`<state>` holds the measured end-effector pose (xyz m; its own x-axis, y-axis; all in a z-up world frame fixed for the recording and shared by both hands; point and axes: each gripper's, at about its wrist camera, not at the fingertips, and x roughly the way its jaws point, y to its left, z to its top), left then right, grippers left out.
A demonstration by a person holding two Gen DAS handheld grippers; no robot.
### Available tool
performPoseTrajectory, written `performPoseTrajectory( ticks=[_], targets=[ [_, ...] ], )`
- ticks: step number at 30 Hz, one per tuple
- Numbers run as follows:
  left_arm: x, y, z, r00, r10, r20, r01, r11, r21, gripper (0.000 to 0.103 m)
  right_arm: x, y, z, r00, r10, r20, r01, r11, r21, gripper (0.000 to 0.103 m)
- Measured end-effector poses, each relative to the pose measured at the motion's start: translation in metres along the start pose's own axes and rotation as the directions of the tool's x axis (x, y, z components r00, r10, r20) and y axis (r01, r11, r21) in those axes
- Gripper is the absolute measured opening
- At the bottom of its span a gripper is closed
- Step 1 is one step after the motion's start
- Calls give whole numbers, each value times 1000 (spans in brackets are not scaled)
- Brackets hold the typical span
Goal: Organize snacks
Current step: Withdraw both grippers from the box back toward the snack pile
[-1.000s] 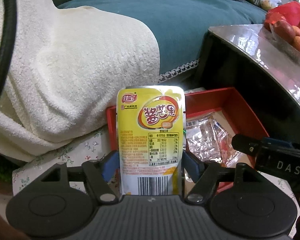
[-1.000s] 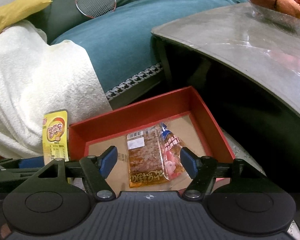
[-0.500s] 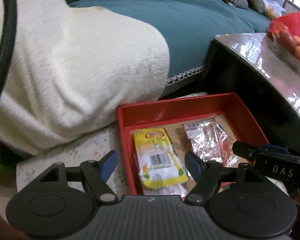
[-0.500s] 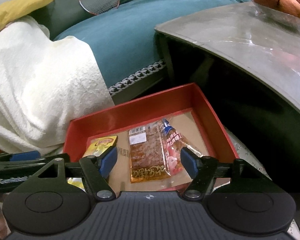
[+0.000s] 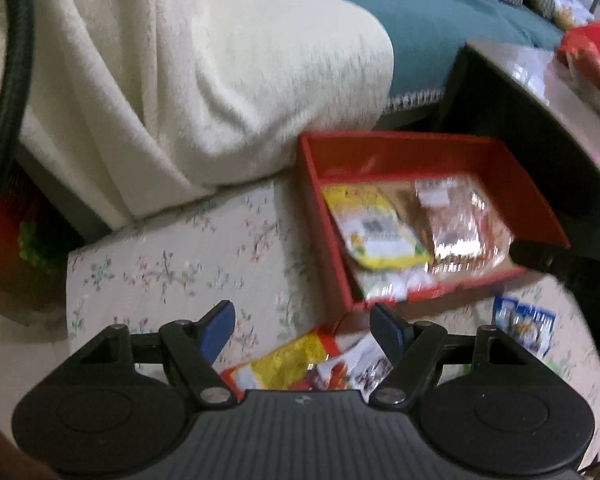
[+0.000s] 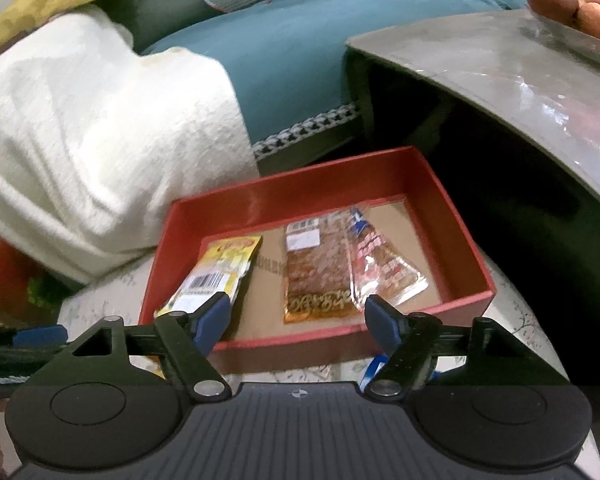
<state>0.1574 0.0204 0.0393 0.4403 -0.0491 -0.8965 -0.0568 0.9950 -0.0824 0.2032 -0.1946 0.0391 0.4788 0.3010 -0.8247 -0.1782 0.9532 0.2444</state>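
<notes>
Yellow packet (image 5: 374, 226) lies in the red box (image 5: 320, 200); left hand-held gripper (image 5: 302, 330) open, empty, right hand-held gripper (image 6: 296, 320) opening, empty; next, grasp the loose packet (image 5: 284, 364)

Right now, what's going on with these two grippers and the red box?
A person is sorting snack packets into the red box with two handheld grippers. The yellow packet lies in the box beside a brown packet and a clear packet. The left gripper is open and empty above more loose packets on the floral cloth. The right gripper hovers at the box's near edge, jaws opening, holding nothing.
</notes>
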Motion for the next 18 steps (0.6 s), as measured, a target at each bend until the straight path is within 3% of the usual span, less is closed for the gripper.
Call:
performPoseTrajectory(
  ticks=[11, 18],
  targets=[
    [23, 14, -35, 990, -84, -118, 98, 988, 122, 68, -10, 5, -16, 999, 41, -35, -42, 999, -14, 82],
    [45, 23, -37, 974, -149, -169, 182, 963, 200, 68, -7, 12, -18, 997, 51, -49, -53, 998, -28, 82]
  ],
)
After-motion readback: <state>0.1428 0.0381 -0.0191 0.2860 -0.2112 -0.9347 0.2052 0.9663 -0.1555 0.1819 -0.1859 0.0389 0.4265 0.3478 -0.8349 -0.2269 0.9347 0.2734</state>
